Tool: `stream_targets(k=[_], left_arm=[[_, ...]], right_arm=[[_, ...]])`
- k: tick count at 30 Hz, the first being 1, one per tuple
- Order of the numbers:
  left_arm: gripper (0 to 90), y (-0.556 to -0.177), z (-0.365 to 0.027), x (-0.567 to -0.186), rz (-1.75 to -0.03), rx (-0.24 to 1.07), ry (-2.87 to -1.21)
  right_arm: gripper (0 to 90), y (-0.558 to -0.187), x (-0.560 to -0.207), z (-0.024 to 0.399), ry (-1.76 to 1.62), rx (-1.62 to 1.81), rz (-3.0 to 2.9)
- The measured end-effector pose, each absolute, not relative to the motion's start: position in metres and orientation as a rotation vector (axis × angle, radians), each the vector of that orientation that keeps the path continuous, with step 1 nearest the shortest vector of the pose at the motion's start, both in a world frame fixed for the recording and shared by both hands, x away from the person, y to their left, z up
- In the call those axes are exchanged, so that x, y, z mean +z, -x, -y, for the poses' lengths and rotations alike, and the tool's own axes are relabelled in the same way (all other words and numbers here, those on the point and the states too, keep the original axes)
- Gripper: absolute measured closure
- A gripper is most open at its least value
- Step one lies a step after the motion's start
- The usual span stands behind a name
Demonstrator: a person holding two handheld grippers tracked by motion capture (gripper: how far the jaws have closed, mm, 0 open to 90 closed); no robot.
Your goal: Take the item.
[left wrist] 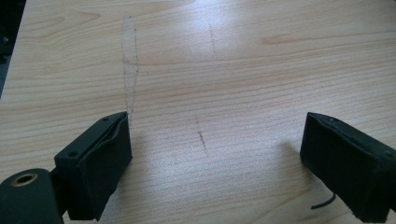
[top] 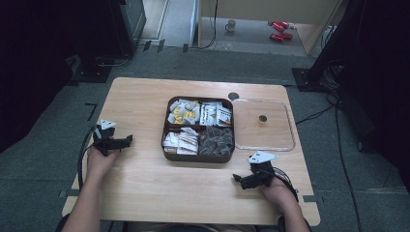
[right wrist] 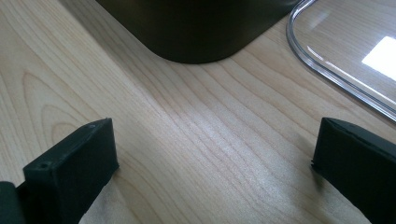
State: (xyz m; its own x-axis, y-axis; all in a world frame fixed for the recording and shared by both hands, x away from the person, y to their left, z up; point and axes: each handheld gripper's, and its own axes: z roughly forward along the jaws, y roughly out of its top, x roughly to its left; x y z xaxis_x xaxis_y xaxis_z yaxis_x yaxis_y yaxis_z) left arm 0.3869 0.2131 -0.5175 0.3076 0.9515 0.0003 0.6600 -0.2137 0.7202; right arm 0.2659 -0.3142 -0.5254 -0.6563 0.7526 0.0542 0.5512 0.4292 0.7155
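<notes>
Item: snack box (top: 198,153), 4 sections, packets inside, mid table; clear lid (top: 263,124) off, flat just beside it at right. We judge nothing begun, lid not yet on. Left gripper (top: 126,139) & right gripper (top: 238,178): both rest on table (top: 145,193), jaws spread wide, empty, each aimed inward

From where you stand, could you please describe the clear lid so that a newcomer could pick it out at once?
Start at the wooden table and find the dark brown four-compartment box of packets at its middle. The clear lid lies flat on the table immediately beside the box's right side. It alone is see-through, with a small round knob at its centre.
</notes>
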Motion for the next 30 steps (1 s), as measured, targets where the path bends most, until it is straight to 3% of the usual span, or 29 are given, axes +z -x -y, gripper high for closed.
stream_targets(k=[25, 30], left_arm=[[8.8, -0.3888, -0.2106, -0.5158, -1.462, 0.606, -1.958], [14.6, -0.3891, -0.209, -0.5123, -1.453, 0.585, -1.99]], right_arm=[[0.0, -0.2659, -0.5254, 0.3142, -1.13, 1.053, -2.412], [0.0, -0.2659, -0.5254, 0.3142, -1.13, 1.053, -2.412]])
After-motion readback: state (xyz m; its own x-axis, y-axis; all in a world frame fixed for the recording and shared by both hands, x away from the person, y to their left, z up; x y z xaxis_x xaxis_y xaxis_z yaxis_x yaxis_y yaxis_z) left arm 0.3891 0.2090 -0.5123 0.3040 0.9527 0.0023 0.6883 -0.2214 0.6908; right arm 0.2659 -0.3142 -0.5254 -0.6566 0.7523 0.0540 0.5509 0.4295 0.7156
